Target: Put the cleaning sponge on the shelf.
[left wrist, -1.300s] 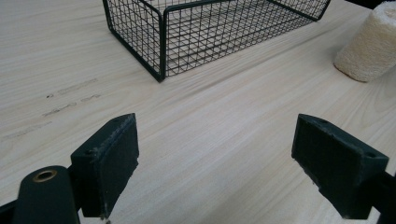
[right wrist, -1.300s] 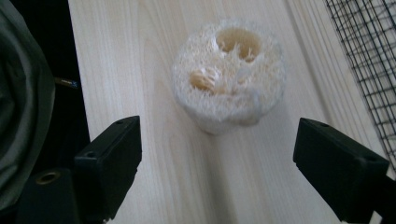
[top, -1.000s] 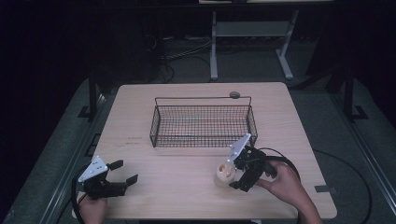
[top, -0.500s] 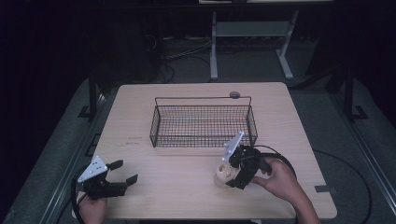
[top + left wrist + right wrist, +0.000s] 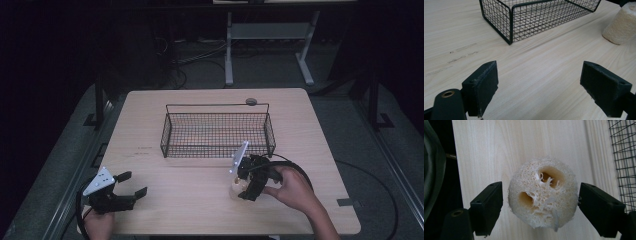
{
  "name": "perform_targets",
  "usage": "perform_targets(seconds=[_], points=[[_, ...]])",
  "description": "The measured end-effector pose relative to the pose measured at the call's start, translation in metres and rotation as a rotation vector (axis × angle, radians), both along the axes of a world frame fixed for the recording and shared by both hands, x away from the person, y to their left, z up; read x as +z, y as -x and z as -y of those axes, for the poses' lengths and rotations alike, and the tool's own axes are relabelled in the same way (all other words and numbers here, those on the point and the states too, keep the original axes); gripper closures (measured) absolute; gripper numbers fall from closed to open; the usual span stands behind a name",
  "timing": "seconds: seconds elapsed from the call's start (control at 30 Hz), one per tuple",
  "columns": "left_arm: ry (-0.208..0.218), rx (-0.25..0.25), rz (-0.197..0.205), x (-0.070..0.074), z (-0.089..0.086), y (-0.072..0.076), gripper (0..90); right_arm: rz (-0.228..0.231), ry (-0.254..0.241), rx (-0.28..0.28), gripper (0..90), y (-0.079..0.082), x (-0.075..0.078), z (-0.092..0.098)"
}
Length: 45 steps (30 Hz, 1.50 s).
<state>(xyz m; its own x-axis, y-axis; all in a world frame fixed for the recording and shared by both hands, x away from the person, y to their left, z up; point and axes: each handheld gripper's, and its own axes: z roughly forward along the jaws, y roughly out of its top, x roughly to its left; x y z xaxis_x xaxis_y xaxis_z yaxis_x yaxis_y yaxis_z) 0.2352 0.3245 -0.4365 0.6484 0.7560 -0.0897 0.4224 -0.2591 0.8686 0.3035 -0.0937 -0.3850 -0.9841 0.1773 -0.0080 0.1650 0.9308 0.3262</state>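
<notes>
A pale loofah sponge (image 5: 233,191) stands on end on the wooden table (image 5: 190,200), at the front right. My right gripper (image 5: 242,186) points down over it, with a jaw on each side. In the right gripper view the loofah (image 5: 542,192) sits between the black pads; one pad (image 5: 487,207) stands a narrow gap off it and the other is at its edge. These jaws have just been closing around the loofah. My left gripper (image 5: 134,183) rests wide open at the front left with nothing between its jaws (image 5: 539,85). The left gripper view also has the loofah (image 5: 621,25) at the far right.
A black wire basket (image 5: 217,150) stands mid-table, just beyond the loofah; its corner (image 5: 510,25) faces my left gripper, and its mesh (image 5: 624,157) lies along one side of the right gripper view. A small grey disc (image 5: 251,101) lies behind the basket. The table's front edge (image 5: 452,157) is close to the loofah.
My right gripper has slid a little to the left over the loofah and its jaws have narrowed around it. The left gripper has stayed still.
</notes>
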Motion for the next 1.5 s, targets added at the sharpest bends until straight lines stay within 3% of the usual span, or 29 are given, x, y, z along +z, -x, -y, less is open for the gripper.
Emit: perform_targets(seconds=[0.27, 0.73, 0.9, 1.2, 1.5], points=[[-0.003, 0.000, 0.002, 0.000, -0.001, 0.000, 13.7, -0.003, 0.011, 0.012, 28.2, -0.001, 0.000, -0.004], [-0.002, -0.001, 0.005, 0.000, -0.001, 0.000, 13.7, -0.034, 0.011, -0.005, 29.3, -0.010, 0.003, 0.000], [0.000, 0.000, 0.004, 0.000, -0.001, 0.000, 13.7, -0.024, -0.010, -0.001, 29.4, -0.014, 0.014, -0.001], [-0.001, -0.002, 0.005, 0.000, 0.000, 0.000, 13.7, -0.013, -0.004, 0.003, 29.4, -0.022, 0.029, -0.001], [-0.001, -0.001, 0.006, 0.000, -0.001, 0.000, 13.6, -0.015, -0.051, 0.011, 29.4, -0.032, 0.047, 0.002]])
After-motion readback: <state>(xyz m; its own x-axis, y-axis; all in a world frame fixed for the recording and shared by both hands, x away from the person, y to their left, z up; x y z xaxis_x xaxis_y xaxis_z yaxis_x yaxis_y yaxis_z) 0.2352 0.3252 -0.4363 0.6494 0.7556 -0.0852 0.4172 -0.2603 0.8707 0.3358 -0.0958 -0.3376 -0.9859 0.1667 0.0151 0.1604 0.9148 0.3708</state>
